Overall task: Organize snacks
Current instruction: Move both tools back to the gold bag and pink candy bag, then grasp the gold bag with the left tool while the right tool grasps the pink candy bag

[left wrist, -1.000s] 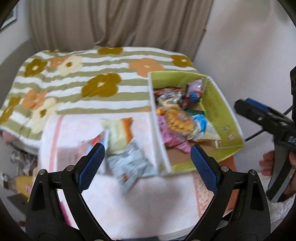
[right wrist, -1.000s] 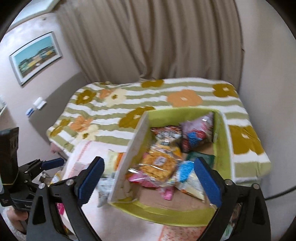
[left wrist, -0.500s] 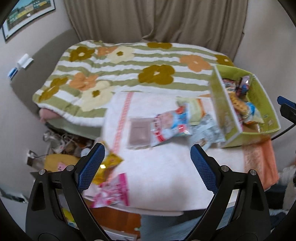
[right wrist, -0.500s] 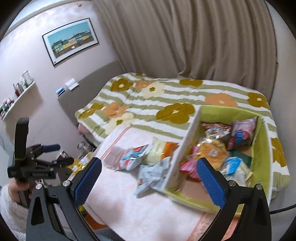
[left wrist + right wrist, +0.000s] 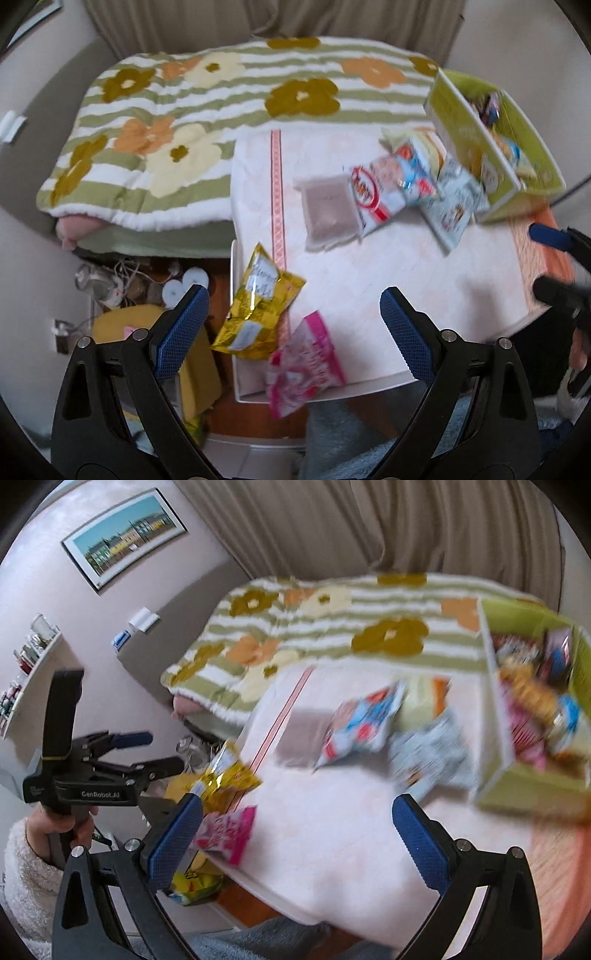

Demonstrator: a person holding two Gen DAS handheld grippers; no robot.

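A green box [image 5: 517, 177] holding several snack packs sits at the right on a pale cloth-covered table [image 5: 388, 266]; it also shows in the right wrist view [image 5: 532, 786]. Loose packs lie on the table: a yellow one [image 5: 258, 306] and a pink one [image 5: 306, 365] at the near left edge, a grey-brown one [image 5: 328, 210], a red-white-blue one [image 5: 391, 184] and a pale blue one [image 5: 454, 199] beside the box. My left gripper [image 5: 295, 328] is open and empty above the yellow and pink packs. My right gripper [image 5: 295, 830] is open and empty over the table's near part.
A bed with a green-striped flowered blanket [image 5: 221, 110] lies behind the table. Clutter and cables [image 5: 122, 284] sit on the floor left of the table. A picture [image 5: 125, 535] and a shelf [image 5: 26, 672] are on the left wall. Curtains hang behind.
Both views have swung left, away from the green box. The yellow and pink packs at the table's left edge have come into view under my left gripper. Both grippers stay open.
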